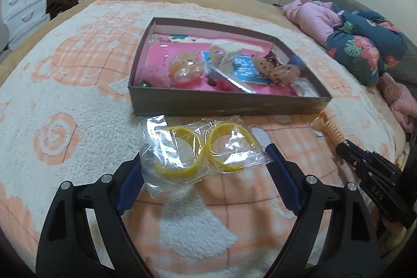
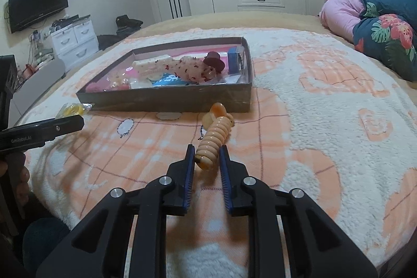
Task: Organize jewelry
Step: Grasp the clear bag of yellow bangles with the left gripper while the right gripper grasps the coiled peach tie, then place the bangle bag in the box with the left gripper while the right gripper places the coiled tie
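Note:
A clear plastic bag with two yellow bangles (image 1: 200,147) lies on the blanket between the fingers of my left gripper (image 1: 204,156), which is wide open around it. A peach ribbed hair clip (image 2: 215,137) lies in front of the box; my right gripper (image 2: 207,155) is closed on its near end. The clip also shows in the left wrist view (image 1: 329,129). A shallow brown box (image 1: 221,106) holds several hair accessories and packets; it also shows in the right wrist view (image 2: 166,98).
Everything lies on a fluffy white-and-orange blanket (image 2: 312,100) on a bed. Folded pink and floral bedding (image 2: 383,28) is piled at the right. A white drawer unit (image 2: 75,41) and wardrobes stand beyond the bed.

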The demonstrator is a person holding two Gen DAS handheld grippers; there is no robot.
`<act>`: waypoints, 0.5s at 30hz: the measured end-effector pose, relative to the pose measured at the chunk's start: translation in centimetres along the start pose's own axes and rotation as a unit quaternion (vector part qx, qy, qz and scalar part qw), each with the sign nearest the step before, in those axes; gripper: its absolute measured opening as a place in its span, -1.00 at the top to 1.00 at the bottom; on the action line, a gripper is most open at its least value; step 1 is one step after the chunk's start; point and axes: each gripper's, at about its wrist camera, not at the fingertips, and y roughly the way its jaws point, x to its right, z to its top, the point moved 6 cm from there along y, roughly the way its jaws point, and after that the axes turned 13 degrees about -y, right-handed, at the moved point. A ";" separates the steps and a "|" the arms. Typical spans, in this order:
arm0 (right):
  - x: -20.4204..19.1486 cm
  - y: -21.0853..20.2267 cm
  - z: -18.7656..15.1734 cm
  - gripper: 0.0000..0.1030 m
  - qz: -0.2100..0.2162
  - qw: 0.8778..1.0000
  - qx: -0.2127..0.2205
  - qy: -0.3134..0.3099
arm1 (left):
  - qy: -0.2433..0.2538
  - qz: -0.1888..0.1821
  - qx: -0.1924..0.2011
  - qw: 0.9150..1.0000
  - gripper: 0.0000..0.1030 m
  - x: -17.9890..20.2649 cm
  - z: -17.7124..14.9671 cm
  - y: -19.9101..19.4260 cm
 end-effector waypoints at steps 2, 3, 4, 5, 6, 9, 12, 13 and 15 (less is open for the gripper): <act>0.0 -0.5 0.1 0.64 0.002 1.000 0.004 0.000 | 0.002 -0.004 0.005 1.000 -0.50 0.4 0.2 -0.4; 0.1 -0.8 0.1 0.64 0.003 1.000 0.006 0.001 | 0.003 -0.007 0.008 1.000 -0.50 0.6 0.3 -0.7; 0.1 -1.1 0.2 0.64 0.004 1.000 0.009 0.002 | 0.004 -0.008 0.010 1.000 -0.50 0.8 0.4 -0.9; 0.1 -1.2 0.3 0.65 0.005 1.000 0.010 0.002 | 0.004 -0.011 0.012 1.000 -0.50 1.1 0.6 -1.0; 0.1 -1.5 0.5 0.65 0.005 1.000 0.013 0.001 | 0.004 -0.013 0.014 1.000 -0.50 1.3 0.7 -1.2; 0.0 -2.2 1.1 0.67 0.004 1.000 0.026 0.000 | 0.007 -0.016 0.019 1.000 -0.50 2.0 1.1 -1.5; 0.1 -2.6 1.7 0.67 0.001 0.999 0.035 -0.004 | 0.007 -0.020 0.022 1.000 -0.50 2.4 1.5 -1.5; 0.2 -2.7 1.8 0.67 0.000 0.999 0.038 -0.005 | 0.006 -0.021 0.023 0.999 -0.50 2.5 1.5 -1.6; 0.4 -2.7 2.2 0.67 -0.002 0.999 0.041 -0.005 | 0.006 -0.024 0.024 0.999 -0.50 2.7 1.8 -1.6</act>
